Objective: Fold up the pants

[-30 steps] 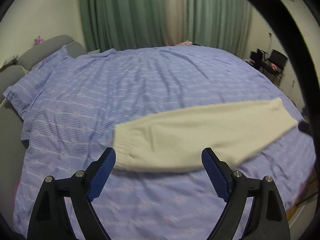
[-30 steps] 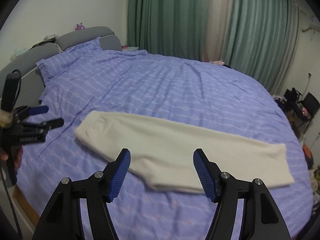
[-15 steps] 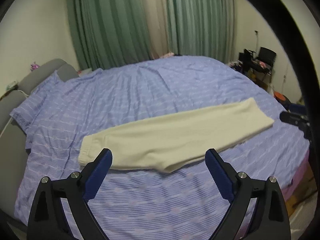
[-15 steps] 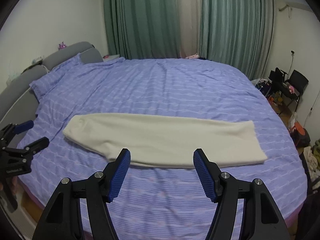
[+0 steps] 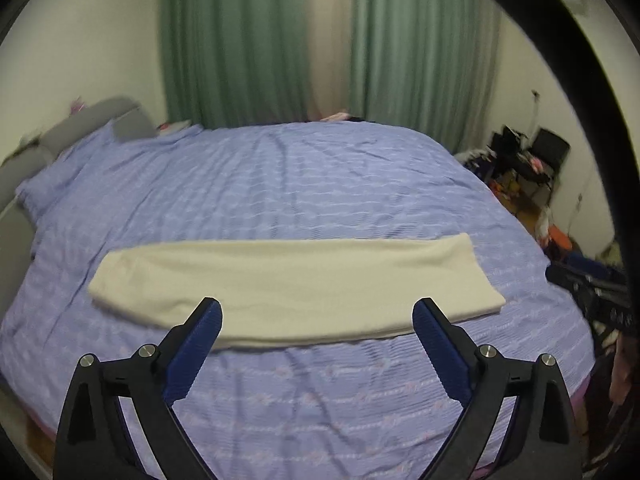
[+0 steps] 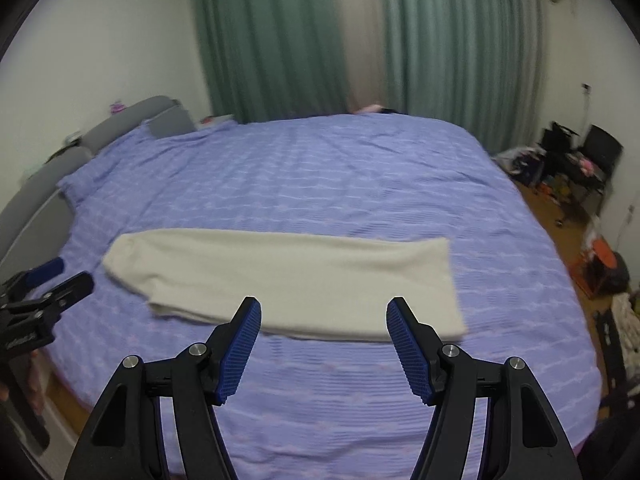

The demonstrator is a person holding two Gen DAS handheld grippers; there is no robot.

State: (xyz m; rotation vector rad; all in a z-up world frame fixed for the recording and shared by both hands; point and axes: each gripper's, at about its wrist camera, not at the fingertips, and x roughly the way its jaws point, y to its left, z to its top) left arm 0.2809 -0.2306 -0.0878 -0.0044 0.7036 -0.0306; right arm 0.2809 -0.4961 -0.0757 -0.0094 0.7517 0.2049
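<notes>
Cream pants (image 5: 288, 280), folded lengthwise into one long strip, lie flat across the blue striped bed cover (image 5: 304, 184), cuff end at the left, wide end at the right. My left gripper (image 5: 318, 308) hovers before the strip's near edge, jaws wide open and empty. In the right wrist view the same pants (image 6: 280, 276) stretch across the bed. My right gripper (image 6: 324, 304) hangs open before their near edge, nothing between its blue pads. The left gripper (image 6: 52, 280) also shows at that view's left edge, off the bed's side.
A grey headboard (image 6: 132, 120) runs along the left of the bed. Green curtains (image 6: 272, 40) hang behind it. A black chair and scattered things (image 6: 580, 160) crowd the wooden floor at the right. The other gripper's black frame (image 5: 588, 292) pokes in past the bed's right edge.
Both grippers have pulled back from the pants, which now show whole and level across the bed. The left jaws have spread a little wider. The pants have not moved.
</notes>
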